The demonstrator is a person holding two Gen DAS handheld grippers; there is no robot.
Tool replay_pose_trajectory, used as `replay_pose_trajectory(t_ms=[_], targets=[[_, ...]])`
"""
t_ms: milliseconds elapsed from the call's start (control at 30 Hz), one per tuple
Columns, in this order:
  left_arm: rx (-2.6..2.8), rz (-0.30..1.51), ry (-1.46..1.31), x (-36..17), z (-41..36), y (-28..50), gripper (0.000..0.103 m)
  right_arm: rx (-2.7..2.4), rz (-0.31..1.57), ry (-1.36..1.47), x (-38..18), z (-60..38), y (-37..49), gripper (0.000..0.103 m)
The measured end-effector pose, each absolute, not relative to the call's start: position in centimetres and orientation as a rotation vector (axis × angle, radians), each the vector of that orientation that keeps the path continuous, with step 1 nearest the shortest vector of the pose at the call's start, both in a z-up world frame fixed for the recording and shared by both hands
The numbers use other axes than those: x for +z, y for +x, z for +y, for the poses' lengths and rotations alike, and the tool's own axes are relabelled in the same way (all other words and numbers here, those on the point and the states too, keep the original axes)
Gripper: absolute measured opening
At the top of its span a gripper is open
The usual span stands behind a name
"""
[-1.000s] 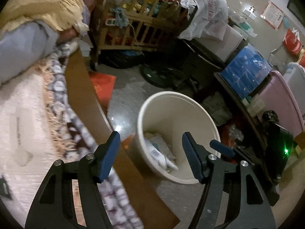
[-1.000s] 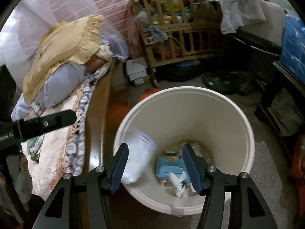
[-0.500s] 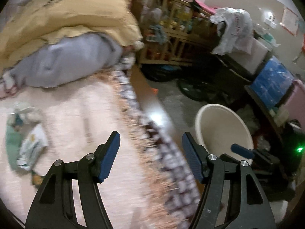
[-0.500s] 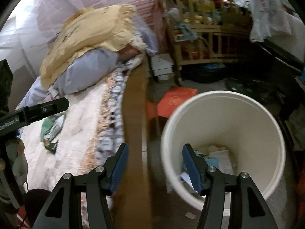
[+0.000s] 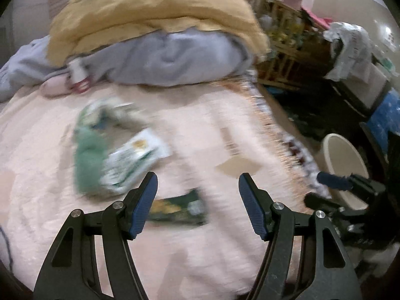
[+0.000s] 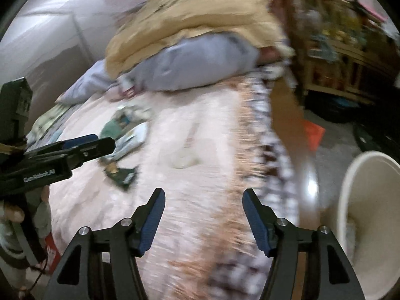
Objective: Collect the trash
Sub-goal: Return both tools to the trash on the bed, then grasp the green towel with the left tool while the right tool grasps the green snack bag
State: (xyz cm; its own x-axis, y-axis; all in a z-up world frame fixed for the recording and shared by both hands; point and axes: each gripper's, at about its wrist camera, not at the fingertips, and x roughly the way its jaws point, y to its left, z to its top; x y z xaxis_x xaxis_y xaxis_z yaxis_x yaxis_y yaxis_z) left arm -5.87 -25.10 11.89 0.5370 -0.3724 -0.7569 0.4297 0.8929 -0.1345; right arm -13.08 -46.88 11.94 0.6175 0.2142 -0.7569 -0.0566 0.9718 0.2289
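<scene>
Swung from bucket to bed: both views. Left gripper [image 5: 197, 197], fingers spread, empty, over dark green wrapper [image 5: 178, 208]; white-green packets [image 5: 132, 161] beside. Right gripper [image 6: 203, 212] likewise spread, empty. Bucket [image 6: 350, 200] floorward, right. Risk: blanket [image 5: 200, 130] pinched with wrapper.

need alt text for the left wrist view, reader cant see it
Blurred fisheye view: the open, empty left gripper hovers over a pale pink bedspread strewn with trash, a dark green wrapper just ahead and a green-and-white crumpled packet further left. Behind lie a yellow blanket on grey bedding; a cream plastic bucket stands right of the bed.
</scene>
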Motion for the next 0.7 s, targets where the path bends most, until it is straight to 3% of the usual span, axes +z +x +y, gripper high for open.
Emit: replay_pose_trajectory(t_ms=[267,367,667,700], targets=[[-0.309,0.925,0.013,10.0,-15.2,-4.2,0.066,0.376,0.962,0.1,10.1,-40.6,-9.2,0.064],[-0.27,0.937,-0.021,9.4,-12.7,-3.5,0.066,0.457,0.965,0.078,9.7,-38.7,-7.3,0.07],[-0.24,0.977,-0.114,7.7,-10.7,-0.1,0.066,0.633,1.004,-0.104,7.6,-32.0,-2.5,0.072],[-0.245,0.979,-0.122,7.6,-10.9,0.5,0.066,0.634,1.014,-0.134,6.8,-31.3,-2.1,0.068]])
